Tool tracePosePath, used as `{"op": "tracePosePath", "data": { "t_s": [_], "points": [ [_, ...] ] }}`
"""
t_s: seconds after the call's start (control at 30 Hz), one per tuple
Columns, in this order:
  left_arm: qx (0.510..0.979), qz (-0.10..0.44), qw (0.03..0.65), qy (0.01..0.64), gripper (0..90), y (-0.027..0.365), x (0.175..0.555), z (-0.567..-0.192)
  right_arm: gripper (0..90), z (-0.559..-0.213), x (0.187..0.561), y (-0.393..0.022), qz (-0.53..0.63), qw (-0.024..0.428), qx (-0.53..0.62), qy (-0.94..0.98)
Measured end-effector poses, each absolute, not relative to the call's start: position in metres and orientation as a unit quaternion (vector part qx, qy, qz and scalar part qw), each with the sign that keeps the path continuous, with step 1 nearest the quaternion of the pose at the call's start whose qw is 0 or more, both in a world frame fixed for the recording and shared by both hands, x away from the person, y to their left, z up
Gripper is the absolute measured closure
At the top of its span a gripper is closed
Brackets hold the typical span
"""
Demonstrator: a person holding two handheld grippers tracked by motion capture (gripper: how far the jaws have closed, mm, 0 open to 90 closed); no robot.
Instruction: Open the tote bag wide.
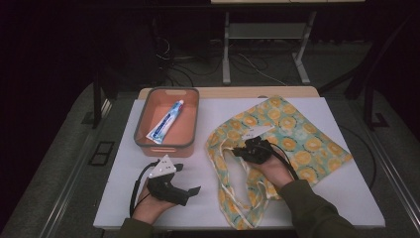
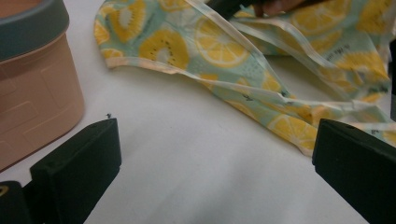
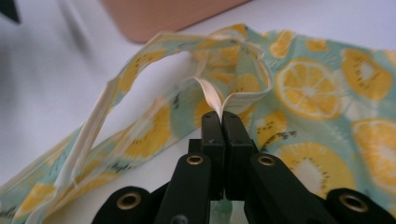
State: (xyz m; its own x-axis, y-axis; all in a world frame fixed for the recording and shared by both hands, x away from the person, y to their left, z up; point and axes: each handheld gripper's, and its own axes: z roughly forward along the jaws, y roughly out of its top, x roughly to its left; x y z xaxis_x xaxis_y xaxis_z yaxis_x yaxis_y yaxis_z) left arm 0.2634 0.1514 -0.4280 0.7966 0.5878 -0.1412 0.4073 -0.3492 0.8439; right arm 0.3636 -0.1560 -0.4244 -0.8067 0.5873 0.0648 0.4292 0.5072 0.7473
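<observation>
A cloth tote bag [image 1: 292, 134] printed with lemon and kiwi slices lies on the right half of the white table. Its long straps trail toward the front edge. My right gripper [image 1: 250, 148] sits over the bag's mouth; in the right gripper view [image 3: 222, 116] its jaws are pressed together on a fold of the pale strap [image 3: 212, 95], which is lifted a little. My left gripper [image 1: 188, 178] rests low near the front of the table, left of the bag. In the left gripper view [image 2: 215, 140] its jaws stand wide apart, with bare table between them and the bag [image 2: 219, 46] beyond.
A peach bin with a grey rim [image 1: 166, 148] stands at the back left and holds a toothpaste tube [image 1: 166, 123]. Its wall [image 2: 32, 93] is close to my left gripper. The white table [image 1: 346, 198] ends just before the person's sleeves.
</observation>
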Motion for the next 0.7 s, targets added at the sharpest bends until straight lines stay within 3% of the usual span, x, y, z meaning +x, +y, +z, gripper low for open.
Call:
{"op": "tracePosePath", "data": {
  "t_s": [0.27, 0.33, 0.37, 0.4, 0.43, 0.5, 0.7],
  "points": [
    [0.817, 0.090, 0.481, 0.304, 0.0, 0.151, 0.264, -0.429, 86.0, -0.424, 0.376, -0.160, 0.393, 0.101, 0.319, 0.857],
    [0.818, 0.090, 0.481, 0.304, 0.0, 0.150, 0.263, -0.429, 73.1, -0.426, 0.372, -0.162, 0.392, 0.092, 0.316, 0.859],
    [0.818, 0.090, 0.481, 0.303, 0.0, 0.150, 0.263, -0.429, 73.1, -0.426, 0.372, -0.162, 0.392, 0.092, 0.316, 0.859],
    [0.818, 0.090, 0.481, 0.302, 0.0, 0.150, 0.263, -0.429, 57.8, -0.422, 0.364, -0.165, 0.397, 0.083, 0.306, 0.861],
    [0.818, 0.091, 0.480, 0.303, 0.0, 0.151, 0.263, -0.429, 57.8, -0.422, 0.364, -0.165, 0.397, 0.083, 0.306, 0.861],
    [0.817, 0.090, 0.481, 0.305, 0.0, 0.151, 0.264, -0.429, 45.5, -0.412, 0.348, -0.175, 0.410, 0.076, 0.290, 0.861],
    [0.818, 0.088, 0.478, 0.307, 0.0, 0.151, 0.264, -0.430, 38.0, -0.400, 0.318, -0.188, 0.419, 0.079, 0.266, 0.864]
  ]
}}
